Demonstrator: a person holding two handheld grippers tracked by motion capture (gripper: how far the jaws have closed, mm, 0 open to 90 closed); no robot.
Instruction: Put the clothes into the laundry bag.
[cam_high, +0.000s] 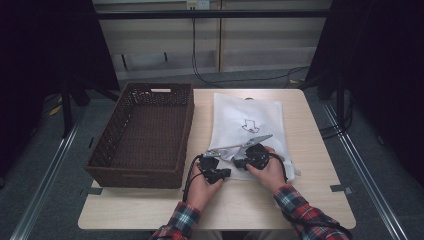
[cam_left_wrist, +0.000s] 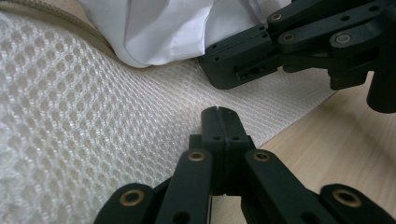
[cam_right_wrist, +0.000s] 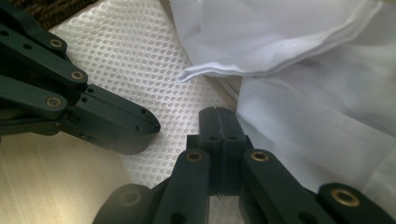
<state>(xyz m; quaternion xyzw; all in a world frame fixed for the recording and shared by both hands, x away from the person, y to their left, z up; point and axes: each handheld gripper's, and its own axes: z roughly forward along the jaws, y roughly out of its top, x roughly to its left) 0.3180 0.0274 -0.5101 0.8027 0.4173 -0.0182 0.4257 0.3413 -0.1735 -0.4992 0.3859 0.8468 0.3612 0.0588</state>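
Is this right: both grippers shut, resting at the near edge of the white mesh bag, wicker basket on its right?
Not quite. The high view shows the wicker basket left of the white mesh bag, not right. Both the left gripper and right gripper are shut at its near edge.

I can read no words or numbers; the only sign I see is a dark outlined downward arrow printed on the white fabric bag (cam_high: 248, 120).
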